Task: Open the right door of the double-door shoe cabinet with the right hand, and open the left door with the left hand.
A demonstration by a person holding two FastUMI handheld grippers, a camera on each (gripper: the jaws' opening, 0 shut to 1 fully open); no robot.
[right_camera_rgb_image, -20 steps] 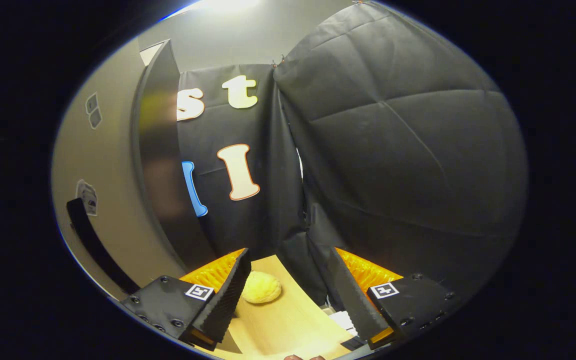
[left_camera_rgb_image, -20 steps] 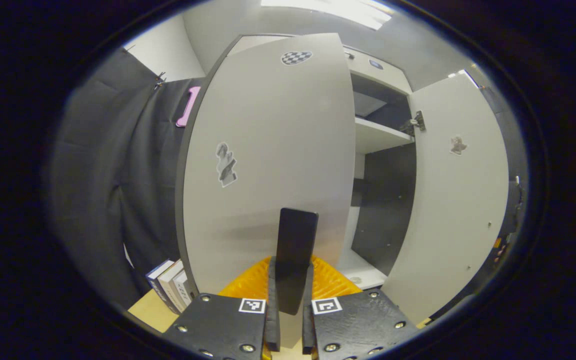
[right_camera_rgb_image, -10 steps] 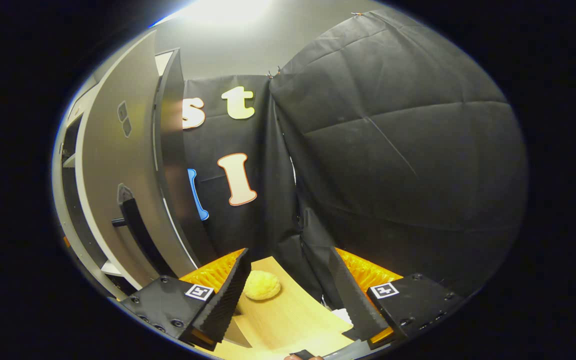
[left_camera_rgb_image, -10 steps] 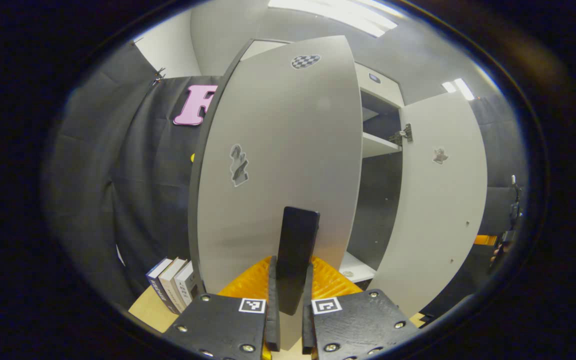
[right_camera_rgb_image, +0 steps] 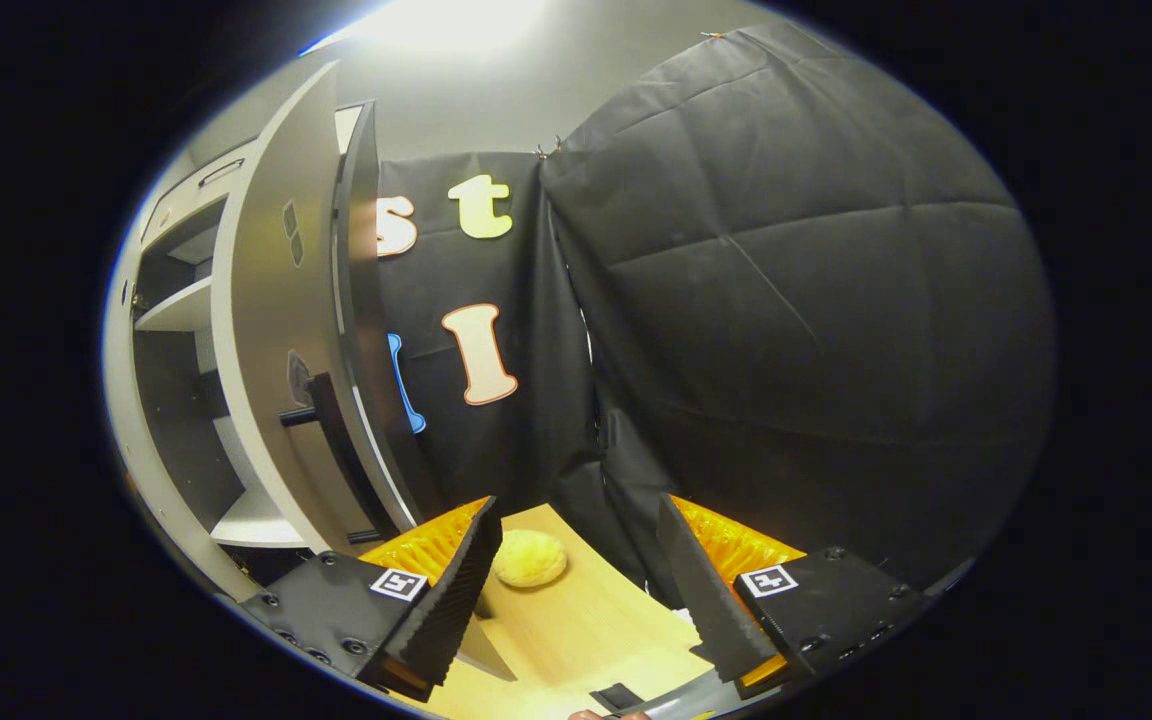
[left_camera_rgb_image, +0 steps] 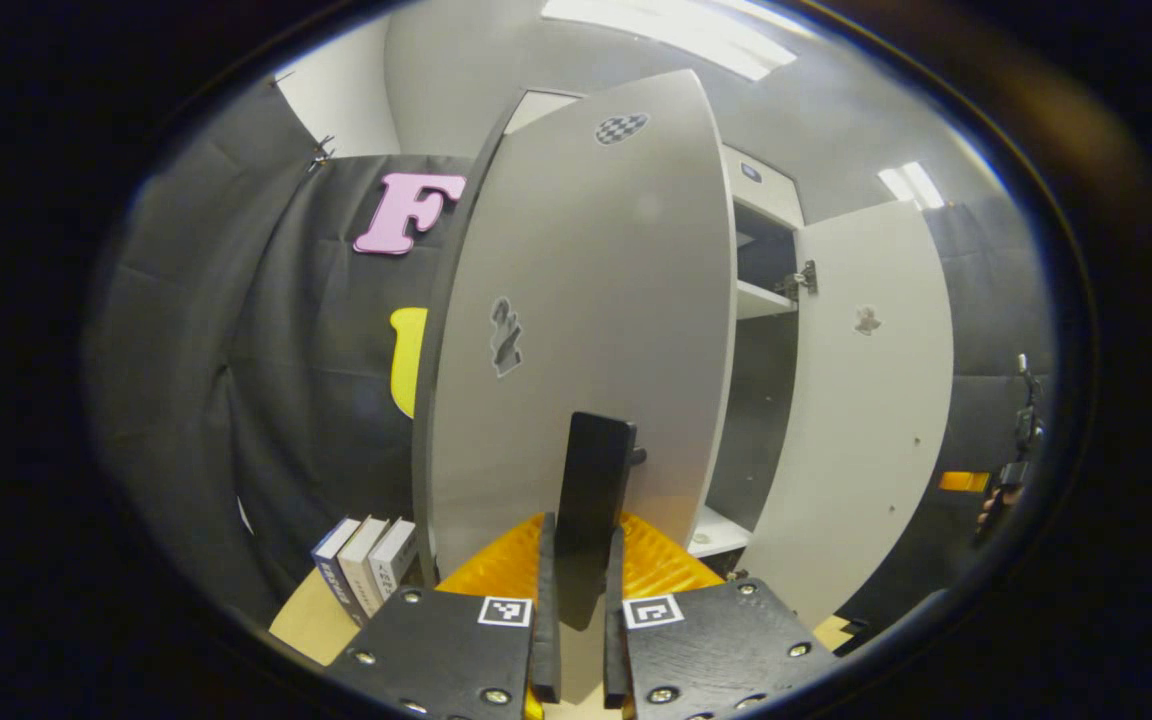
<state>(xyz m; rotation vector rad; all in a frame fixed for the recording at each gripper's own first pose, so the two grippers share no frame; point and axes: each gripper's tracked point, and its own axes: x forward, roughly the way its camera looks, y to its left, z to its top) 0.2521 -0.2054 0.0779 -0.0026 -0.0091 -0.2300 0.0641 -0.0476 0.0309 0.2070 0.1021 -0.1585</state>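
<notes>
In the left gripper view the grey left door point(left_camera_rgb_image: 586, 300) stands partly swung out. My left gripper point(left_camera_rgb_image: 578, 545) is shut on its upright black handle point(left_camera_rgb_image: 593, 470), one finger on each side. Beyond it the right door point(left_camera_rgb_image: 871, 400) stands wide open, and a white shelf point(left_camera_rgb_image: 764, 298) shows in the dark cabinet between them. In the right gripper view my right gripper point(right_camera_rgb_image: 578, 510) is open and holds nothing. The right door point(right_camera_rgb_image: 271, 300) with its black handle point(right_camera_rgb_image: 331, 440) stands apart to its left.
Three books point(left_camera_rgb_image: 366, 560) stand on the wooden table by the left door's foot. A yellow round lump point(right_camera_rgb_image: 529, 558) lies on the wooden table point(right_camera_rgb_image: 586, 630) ahead of the right gripper. Black cloth walls close in on both sides.
The left door has swung farther out with my left gripper on its handle. The right gripper view has turned, so the right door is more edge-on and the cabinet's shelves have come into sight.
</notes>
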